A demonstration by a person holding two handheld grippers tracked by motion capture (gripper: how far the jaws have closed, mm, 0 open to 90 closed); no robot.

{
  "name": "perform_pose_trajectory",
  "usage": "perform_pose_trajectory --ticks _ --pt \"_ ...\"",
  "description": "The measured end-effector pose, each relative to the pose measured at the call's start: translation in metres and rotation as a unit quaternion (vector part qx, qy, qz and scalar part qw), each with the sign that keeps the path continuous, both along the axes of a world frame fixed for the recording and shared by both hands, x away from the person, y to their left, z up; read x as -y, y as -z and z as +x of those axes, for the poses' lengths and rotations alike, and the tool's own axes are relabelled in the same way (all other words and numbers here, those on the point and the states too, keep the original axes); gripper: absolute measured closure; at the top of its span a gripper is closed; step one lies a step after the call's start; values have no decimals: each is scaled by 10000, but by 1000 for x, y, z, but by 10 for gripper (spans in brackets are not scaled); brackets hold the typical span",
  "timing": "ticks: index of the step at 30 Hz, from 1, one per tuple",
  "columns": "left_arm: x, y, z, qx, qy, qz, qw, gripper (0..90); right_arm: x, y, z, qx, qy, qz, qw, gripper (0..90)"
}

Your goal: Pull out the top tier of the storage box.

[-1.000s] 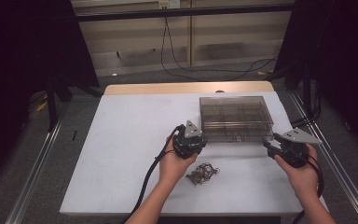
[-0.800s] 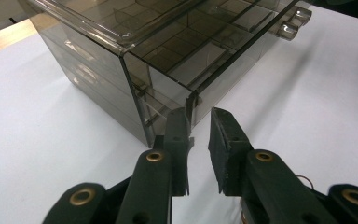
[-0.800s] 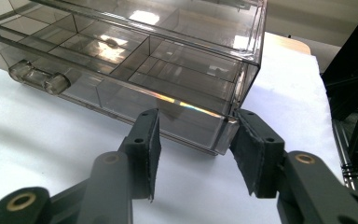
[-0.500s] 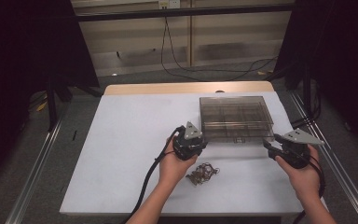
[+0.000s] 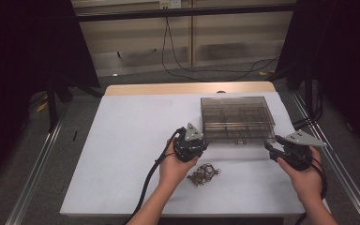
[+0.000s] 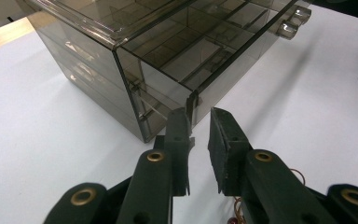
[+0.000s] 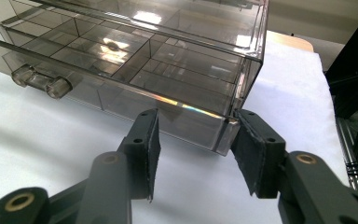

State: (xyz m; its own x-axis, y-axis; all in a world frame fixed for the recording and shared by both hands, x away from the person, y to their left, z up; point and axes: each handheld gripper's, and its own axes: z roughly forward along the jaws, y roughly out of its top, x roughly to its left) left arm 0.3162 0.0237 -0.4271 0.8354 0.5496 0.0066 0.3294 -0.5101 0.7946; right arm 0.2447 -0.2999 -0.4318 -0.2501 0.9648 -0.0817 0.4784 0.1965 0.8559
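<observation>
The smoky clear drawer box [image 5: 237,118] sat on the white table [image 5: 131,140], toward its right. The left gripper [image 6: 199,127] pinched the thin front edge at the box's near left corner. The right gripper [image 7: 196,140], jaws spread, straddled the near right corner; whether its pads pressed there was unclear. A tangled chain [image 5: 204,173] lay near the left hand [image 5: 174,165].
</observation>
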Motion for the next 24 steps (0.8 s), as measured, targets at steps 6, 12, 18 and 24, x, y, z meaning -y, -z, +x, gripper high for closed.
perform_pose_trajectory --ticks 6,12,18,24 --pt "0 0 -2 -46 17 -39 10000 785 0 0 -1 -7 -8 14 10000 525" --pt "0 1 -2 -47 19 -51 10000 788 0 1 -2 -10 -3 14 10000 522" --pt "0 1 -2 -50 36 -22 10000 788 0 0 -3 -15 -6 30 10000 523" --pt "0 1 -4 -52 58 -24 10000 790 1 0 -4 -31 -20 39 10000 524"
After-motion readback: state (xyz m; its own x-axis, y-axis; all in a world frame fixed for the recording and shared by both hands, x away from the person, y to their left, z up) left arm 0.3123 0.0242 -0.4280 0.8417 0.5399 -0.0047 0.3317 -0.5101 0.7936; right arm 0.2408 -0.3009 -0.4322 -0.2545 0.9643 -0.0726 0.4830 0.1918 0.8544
